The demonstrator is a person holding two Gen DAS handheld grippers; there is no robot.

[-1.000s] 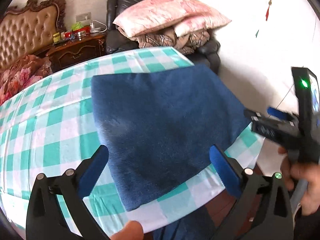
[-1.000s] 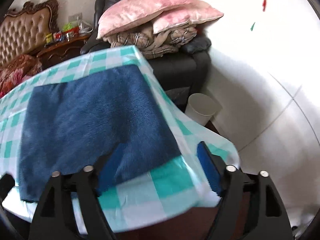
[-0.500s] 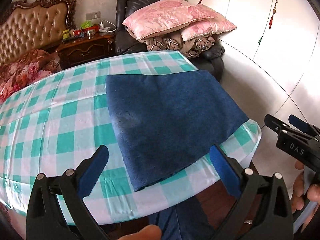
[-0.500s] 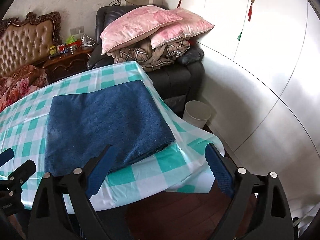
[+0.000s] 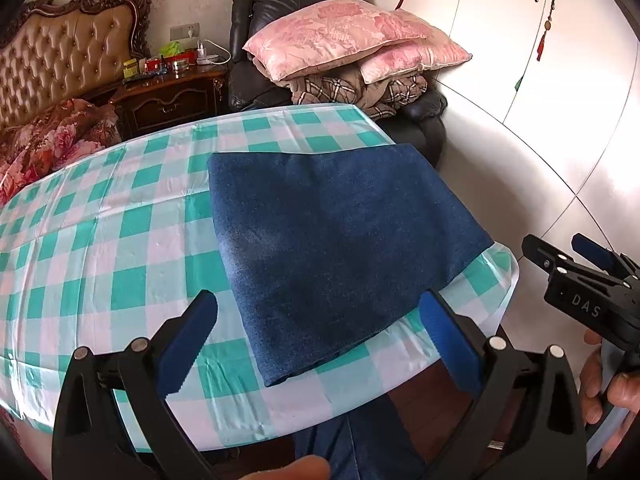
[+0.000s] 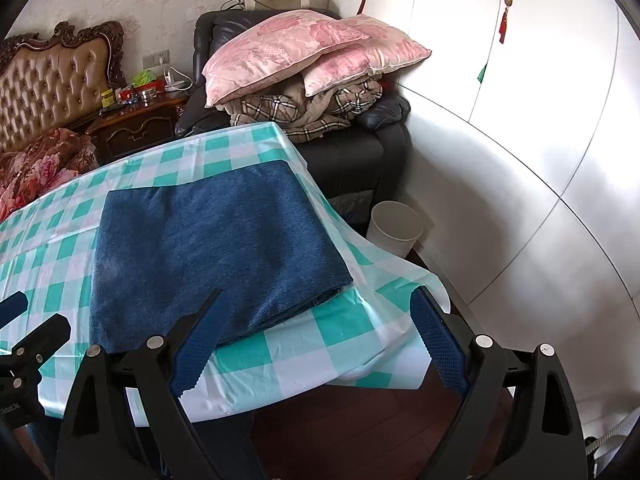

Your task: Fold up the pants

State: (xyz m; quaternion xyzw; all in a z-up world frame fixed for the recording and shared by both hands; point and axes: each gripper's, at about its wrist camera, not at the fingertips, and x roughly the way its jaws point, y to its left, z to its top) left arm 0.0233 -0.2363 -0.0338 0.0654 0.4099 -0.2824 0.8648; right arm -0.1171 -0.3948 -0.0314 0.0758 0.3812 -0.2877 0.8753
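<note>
Pants (image 5: 336, 240) lie folded into a flat blue rectangle on the checked tablecloth (image 5: 100, 248), at the table's corner nearest the black armchair (image 6: 352, 160). We have pulled both grippers back from the cloth over the last second; a second ago they sat close over the near edge of the pants. Left gripper (image 5: 316, 344) hangs off the near table edge, fingers wide apart, holding nothing. Right gripper (image 6: 316, 340) likewise: fingers apart, empty, clear of the fabric. Edges look square, no loose leg showing. Our read: fold is done, this is the retreat.
</note>
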